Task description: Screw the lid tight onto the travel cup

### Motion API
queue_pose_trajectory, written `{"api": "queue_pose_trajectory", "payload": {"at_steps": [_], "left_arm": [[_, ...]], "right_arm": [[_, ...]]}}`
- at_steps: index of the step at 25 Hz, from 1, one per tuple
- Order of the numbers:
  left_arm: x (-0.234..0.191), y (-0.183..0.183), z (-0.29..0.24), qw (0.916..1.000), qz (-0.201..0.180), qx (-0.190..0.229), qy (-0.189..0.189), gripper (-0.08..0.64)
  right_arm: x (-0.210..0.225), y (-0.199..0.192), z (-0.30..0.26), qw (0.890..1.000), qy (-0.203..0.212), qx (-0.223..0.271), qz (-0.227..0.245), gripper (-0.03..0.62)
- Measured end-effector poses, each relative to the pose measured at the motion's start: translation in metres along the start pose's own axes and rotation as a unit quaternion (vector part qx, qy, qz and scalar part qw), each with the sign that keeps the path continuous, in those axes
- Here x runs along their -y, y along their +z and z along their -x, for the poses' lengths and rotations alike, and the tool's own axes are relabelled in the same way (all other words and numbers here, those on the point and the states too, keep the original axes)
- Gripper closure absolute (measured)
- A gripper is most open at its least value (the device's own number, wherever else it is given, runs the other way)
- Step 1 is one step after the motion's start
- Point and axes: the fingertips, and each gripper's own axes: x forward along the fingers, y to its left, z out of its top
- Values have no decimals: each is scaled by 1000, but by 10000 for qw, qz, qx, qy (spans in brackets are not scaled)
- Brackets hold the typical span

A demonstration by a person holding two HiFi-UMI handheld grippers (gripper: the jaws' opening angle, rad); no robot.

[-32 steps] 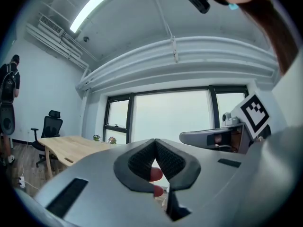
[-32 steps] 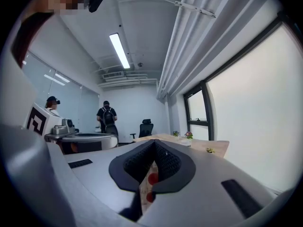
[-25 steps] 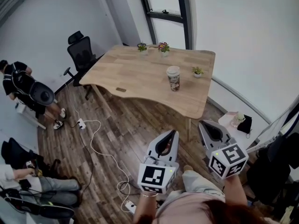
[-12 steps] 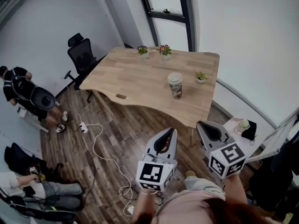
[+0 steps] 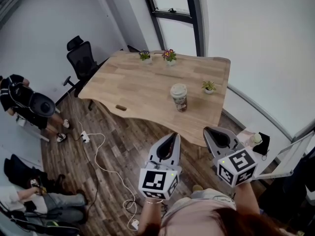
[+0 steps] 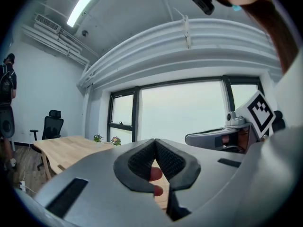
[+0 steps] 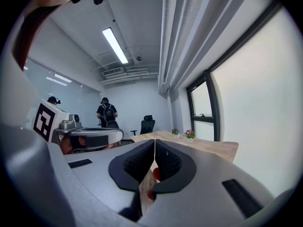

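Note:
The travel cup (image 5: 179, 97), patterned and with a pale lid on top, stands upright on the wooden table (image 5: 133, 90), near its front right part. Both grippers hover over the floor short of the table's front edge, well apart from the cup. My left gripper (image 5: 173, 136) is shut with nothing in it, its dark pads (image 6: 142, 160) pressed together. To its right, my right gripper (image 5: 208, 131) is also shut and empty, pads (image 7: 166, 161) touching. In both gripper views the jaws hide most of the cup.
Three small potted plants (image 5: 144, 56) (image 5: 169, 55) (image 5: 208, 86) and a small dark object (image 5: 120, 107) sit on the table. An office chair (image 5: 81, 60) stands at its left end. People are at the far left; a cable and power strip (image 5: 86, 136) lie on the floor.
Both grippers have moved toward the table, still shut. The table and cup now sit lower and nearer in the head view.

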Motion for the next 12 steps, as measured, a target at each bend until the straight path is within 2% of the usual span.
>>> {"api": "queue_pose_trajectory", "payload": {"at_steps": [6,12], "left_arm": [[-14,-10,-19,9997,-53,-101,231,557],[-31,-21,-36,9996,21,-200,196,555]], "right_arm": [[18,0,-20,9995,182,72,-234,591],[25,-5,-44,9994,217,30,-276,591]]}}
